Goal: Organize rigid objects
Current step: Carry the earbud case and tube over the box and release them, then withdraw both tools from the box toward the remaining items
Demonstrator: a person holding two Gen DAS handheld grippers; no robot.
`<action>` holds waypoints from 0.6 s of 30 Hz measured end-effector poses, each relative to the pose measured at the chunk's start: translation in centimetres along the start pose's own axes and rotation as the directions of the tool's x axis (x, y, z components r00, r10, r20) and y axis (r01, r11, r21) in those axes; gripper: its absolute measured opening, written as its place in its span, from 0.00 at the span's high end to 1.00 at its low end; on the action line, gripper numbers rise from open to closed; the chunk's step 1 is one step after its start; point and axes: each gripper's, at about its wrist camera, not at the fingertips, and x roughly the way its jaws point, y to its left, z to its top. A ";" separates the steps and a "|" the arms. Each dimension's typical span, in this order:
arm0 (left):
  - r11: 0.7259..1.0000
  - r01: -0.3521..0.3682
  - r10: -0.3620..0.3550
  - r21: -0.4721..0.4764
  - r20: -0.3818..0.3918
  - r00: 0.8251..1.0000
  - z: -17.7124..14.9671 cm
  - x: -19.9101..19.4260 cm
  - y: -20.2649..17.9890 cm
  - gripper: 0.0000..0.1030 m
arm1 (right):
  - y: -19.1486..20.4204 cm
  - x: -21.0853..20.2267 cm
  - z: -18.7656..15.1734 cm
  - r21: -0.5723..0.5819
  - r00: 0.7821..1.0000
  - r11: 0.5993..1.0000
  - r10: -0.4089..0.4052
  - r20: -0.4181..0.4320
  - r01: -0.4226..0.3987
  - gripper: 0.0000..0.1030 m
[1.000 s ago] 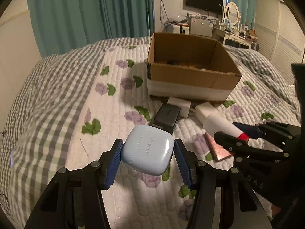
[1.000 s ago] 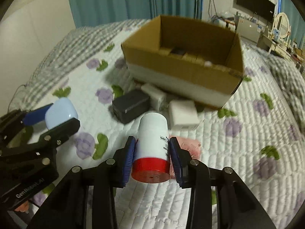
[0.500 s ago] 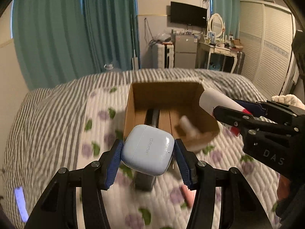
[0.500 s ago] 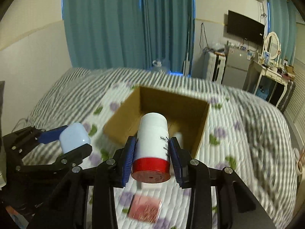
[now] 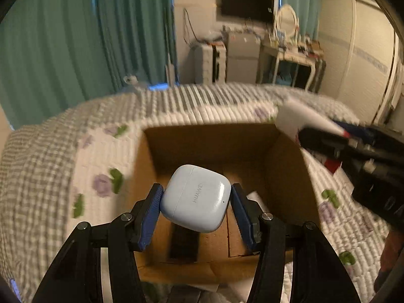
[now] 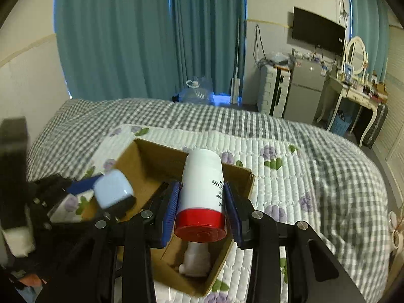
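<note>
My left gripper [image 5: 195,203] is shut on a pale blue earbuds case [image 5: 195,198] and holds it above the open cardboard box [image 5: 285,176]. My right gripper [image 6: 202,207] is shut on a white bottle with a red cap [image 6: 202,197], held over the box [image 6: 242,176] near its right wall. In the left wrist view the bottle [image 5: 303,120] and right gripper [image 5: 328,139] show blurred at the box's far right corner. In the right wrist view the case [image 6: 112,192] shows at the left. A dark flat object [image 5: 183,242] and a white bottle [image 6: 195,257] lie inside the box.
The box sits on a bed with a white flowered quilt [image 6: 277,156] over a grey checked cover [image 6: 202,116]. Teal curtains [image 6: 151,38], a small fridge [image 6: 305,88], a dressing table [image 6: 353,91] and a wall TV [image 6: 318,34] stand beyond the bed.
Both grippers have risen and moved forward, from low before the box to above its opening. Each keeps its hold. The loose items in front of the box are out of view.
</note>
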 end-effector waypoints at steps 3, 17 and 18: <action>1.000 0.005 -0.004 0.022 -0.036 0.999 -0.8 2.3 -0.7 0.46 | -0.9 2.2 -0.5 0.011 1.000 1.000 0.012 -0.025 -0.012 0.65; 0.999 0.019 -0.018 0.036 -0.040 0.999 -1.8 3.3 -2.0 0.19 | -2.4 4.2 -1.2 0.028 0.998 0.999 0.044 -0.033 -0.043 0.65; 0.999 0.024 -0.023 0.030 -0.038 0.999 -1.7 2.7 -1.6 0.19 | -2.3 4.0 -1.1 0.023 0.999 0.999 0.046 -0.030 -0.045 0.65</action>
